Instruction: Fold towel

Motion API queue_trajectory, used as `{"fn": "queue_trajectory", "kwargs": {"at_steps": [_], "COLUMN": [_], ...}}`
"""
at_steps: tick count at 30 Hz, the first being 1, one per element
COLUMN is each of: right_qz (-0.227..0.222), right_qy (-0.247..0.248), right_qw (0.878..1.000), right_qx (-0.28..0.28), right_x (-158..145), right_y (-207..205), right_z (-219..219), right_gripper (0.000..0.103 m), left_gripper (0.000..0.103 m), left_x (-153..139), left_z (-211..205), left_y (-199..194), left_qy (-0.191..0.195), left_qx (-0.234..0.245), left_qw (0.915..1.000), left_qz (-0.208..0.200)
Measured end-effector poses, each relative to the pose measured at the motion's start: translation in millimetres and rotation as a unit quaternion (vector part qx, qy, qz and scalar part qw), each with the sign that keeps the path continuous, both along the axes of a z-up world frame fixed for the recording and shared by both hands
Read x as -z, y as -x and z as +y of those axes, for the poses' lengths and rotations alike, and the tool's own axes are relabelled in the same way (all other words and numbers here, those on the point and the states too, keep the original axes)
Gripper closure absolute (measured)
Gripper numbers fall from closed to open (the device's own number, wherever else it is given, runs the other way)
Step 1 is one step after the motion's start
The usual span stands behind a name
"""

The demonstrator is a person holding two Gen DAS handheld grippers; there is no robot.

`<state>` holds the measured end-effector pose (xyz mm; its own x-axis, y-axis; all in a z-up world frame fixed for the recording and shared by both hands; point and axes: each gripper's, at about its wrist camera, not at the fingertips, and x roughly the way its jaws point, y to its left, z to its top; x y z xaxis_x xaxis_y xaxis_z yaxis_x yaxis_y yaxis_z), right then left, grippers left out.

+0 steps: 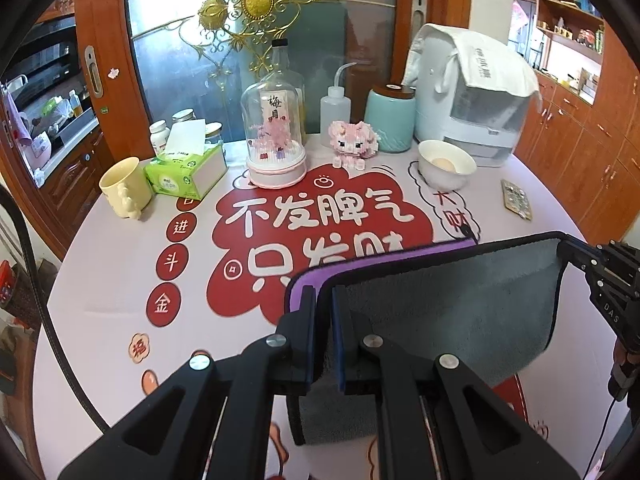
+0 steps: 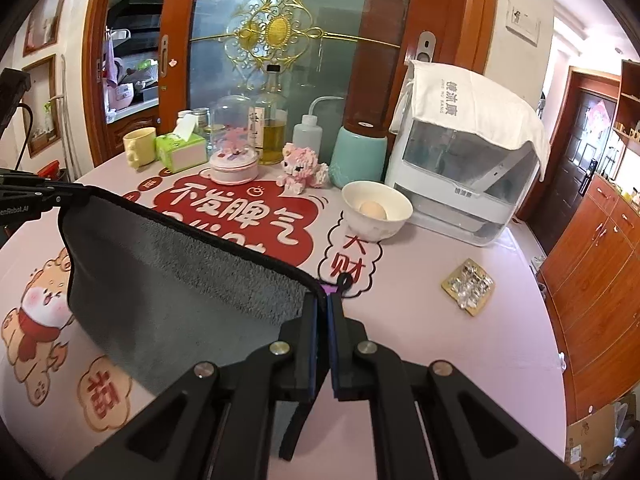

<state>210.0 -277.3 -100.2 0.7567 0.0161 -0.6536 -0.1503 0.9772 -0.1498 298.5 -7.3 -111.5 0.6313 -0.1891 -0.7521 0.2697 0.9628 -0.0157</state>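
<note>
Towel (image 1: 460, 292) hangs taut above the table (image 1: 120, 272), its bound top edge running straight from your left gripper (image 1: 322, 312) to your right gripper (image 2: 323, 320). Both are clamped on opposite top corners, equally near.

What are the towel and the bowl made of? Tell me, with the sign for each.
Towel: likely microfibre or terry; fuzzy matte grey pile, purple other face, black stitched edge. Bowl: probably glazed ceramic, possibly melamine; smooth, glossy white with soft highlights.
</note>
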Motion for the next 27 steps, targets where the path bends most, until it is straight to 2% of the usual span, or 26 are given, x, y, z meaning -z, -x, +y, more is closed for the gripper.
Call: {"fn": "queue_trajectory", "kwargs": {"at_steps": [13, 14, 17, 18, 21, 22, 25, 27], "right_qz": [0.004, 0.005, 0.011, 0.015, 0.021, 0.021, 0.021, 0.023], "right_qy": [-0.002, -0.001, -0.001, -0.002, -0.007, -0.01, -0.009, -0.015], "right_qw": [1.0, 1.0, 1.0, 1.0, 1.0, 1.0, 1.0, 0.999], "right_qx": [-0.01, -0.006, 0.006, 0.009, 0.013, 0.012, 0.018, 0.024], "right_x": [30.3, 32.5, 38.1, 39.8, 41.2, 40.5, 38.3, 35.5], "right_y": [-56.9, -60.2, -67.1, -69.0, -70.2, -69.3, -65.4, -58.4], "right_z": [-3.4, -3.4, -5.6, -6.5, -9.5, -10.2, -10.5, -10.6], "right_gripper": [0.098, 0.098, 0.091, 0.086, 0.063, 0.059, 0.055, 0.053], "left_gripper": [0.095, 0.091, 0.079, 0.075, 0.07, 0.069, 0.068, 0.064], "left_x": [39.5, 41.3, 43.6, 42.7, 40.8, 40.0, 36.1, 33.0], "left_z": [-3.2, -3.4, -2.3, -2.5, -2.3, -1.9, -0.9, 0.8], "left_y": [-55.0, -57.4, -60.8, -60.7, -59.1, -58.3, -52.6, -45.8], "left_qy": [-0.016, -0.018, -0.018, -0.02, -0.022, -0.021, -0.02, -0.017], "left_qx": [-0.035, -0.038, -0.046, -0.047, -0.048, -0.047, -0.048, -0.049], "left_qw": [0.9989, 0.9987, 0.9982, 0.9982, 0.9981, 0.9982, 0.9982, 0.9981], "left_qz": [0.026, 0.029, 0.033, 0.032, 0.03, 0.03, 0.03, 0.034]}}
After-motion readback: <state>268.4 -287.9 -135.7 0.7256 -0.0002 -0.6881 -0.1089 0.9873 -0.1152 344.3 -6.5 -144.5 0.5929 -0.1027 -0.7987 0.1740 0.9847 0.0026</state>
